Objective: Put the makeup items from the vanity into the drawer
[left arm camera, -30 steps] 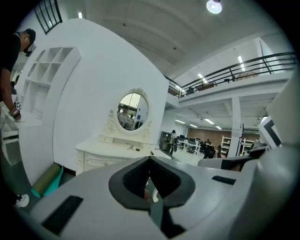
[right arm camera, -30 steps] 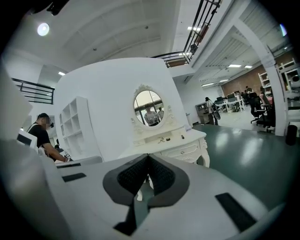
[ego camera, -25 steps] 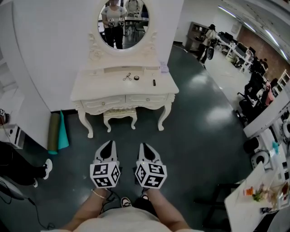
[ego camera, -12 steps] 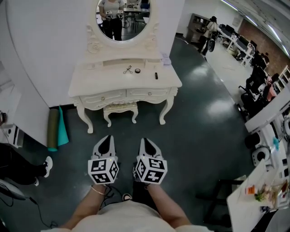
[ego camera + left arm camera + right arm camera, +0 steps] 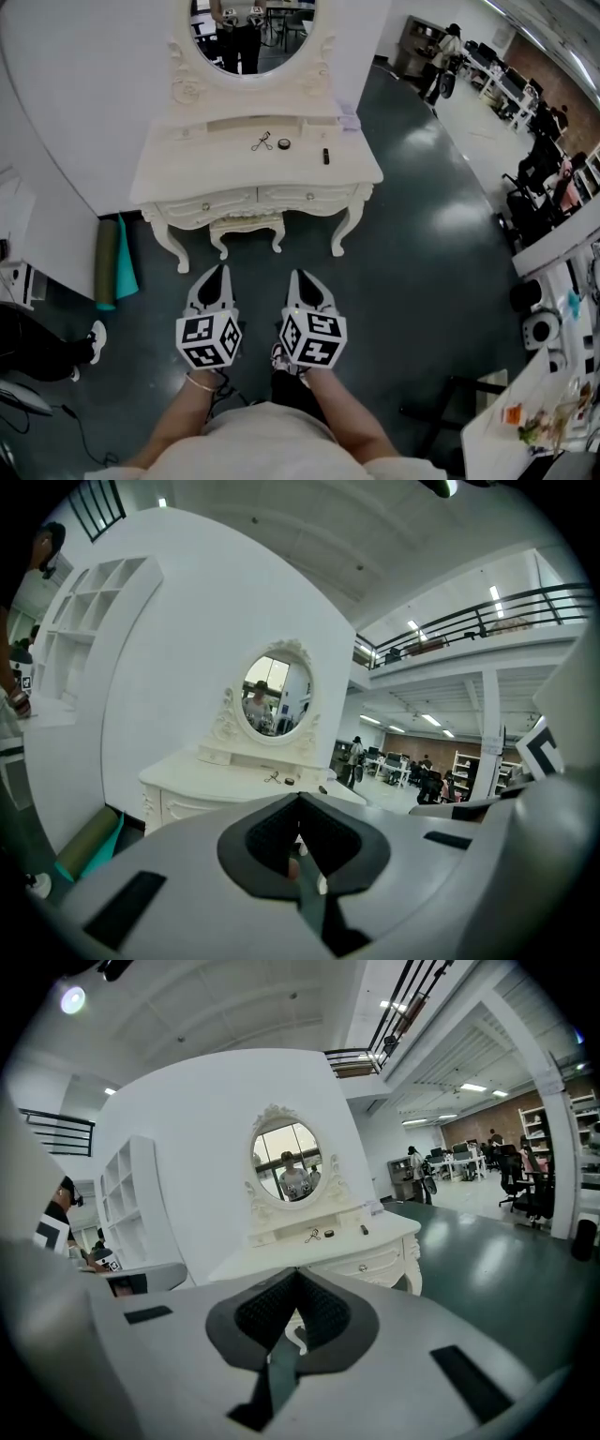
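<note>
Grippers first: my left gripper [image 5: 216,275] and right gripper [image 5: 302,279] both have their jaws pressed together on nothing, side by side above the dark floor [image 5: 422,262] and well short of the vanity [image 5: 178,173]. The makeup items lie on its top (eyelash curler [image 5: 262,142], small round pot [image 5: 284,143], dark tube [image 5: 325,156]), and its drawers [image 5: 230,200] look closed.

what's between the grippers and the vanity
Only bare dark floor, seen in the head view, lies between the left gripper, the right gripper and the vanity; a stool sits tucked under it.
</note>
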Demonstrator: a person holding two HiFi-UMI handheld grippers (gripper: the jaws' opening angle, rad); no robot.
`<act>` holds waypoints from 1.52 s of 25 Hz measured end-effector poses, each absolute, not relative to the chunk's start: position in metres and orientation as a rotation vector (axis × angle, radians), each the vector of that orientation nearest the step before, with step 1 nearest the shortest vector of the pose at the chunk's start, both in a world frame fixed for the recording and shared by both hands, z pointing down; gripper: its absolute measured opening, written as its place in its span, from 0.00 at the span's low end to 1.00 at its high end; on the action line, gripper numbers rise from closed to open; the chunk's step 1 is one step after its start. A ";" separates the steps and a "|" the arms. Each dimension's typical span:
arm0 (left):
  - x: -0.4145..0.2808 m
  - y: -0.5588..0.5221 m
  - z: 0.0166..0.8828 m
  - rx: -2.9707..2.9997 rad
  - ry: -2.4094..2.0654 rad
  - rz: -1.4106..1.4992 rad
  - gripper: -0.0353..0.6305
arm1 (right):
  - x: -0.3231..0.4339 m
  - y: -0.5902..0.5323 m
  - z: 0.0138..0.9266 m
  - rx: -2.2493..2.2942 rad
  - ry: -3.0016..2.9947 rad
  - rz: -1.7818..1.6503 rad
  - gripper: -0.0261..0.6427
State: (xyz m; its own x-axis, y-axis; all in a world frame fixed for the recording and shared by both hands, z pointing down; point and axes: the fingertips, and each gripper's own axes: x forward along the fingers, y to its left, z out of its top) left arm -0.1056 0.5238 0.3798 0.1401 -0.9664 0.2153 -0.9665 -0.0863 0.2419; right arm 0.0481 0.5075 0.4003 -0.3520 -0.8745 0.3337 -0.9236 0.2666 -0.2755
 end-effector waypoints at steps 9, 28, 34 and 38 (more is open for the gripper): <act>-0.079 0.435 0.381 2.087 -1.856 0.012 0.06 | 0.072 0.418 0.400 1.708 -2.399 0.645 0.07; -0.053 0.326 0.388 2.085 -1.897 0.068 0.06 | 0.100 0.306 0.410 1.689 -2.417 0.666 0.07; -0.048 0.304 0.389 2.106 -1.871 0.095 0.06 | 0.102 0.287 0.412 1.691 -2.402 0.668 0.07; -0.051 0.280 0.395 2.115 -1.861 0.096 0.06 | 0.099 0.267 0.418 1.704 -2.398 0.664 0.07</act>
State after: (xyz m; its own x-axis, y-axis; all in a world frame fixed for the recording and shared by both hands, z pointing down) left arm -0.0512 0.2800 0.3948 0.1483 -0.9544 0.2591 -0.9760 -0.0989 0.1942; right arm 0.0993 0.2665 0.4178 -0.3560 -0.8673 0.3478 -0.9227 0.2674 -0.2776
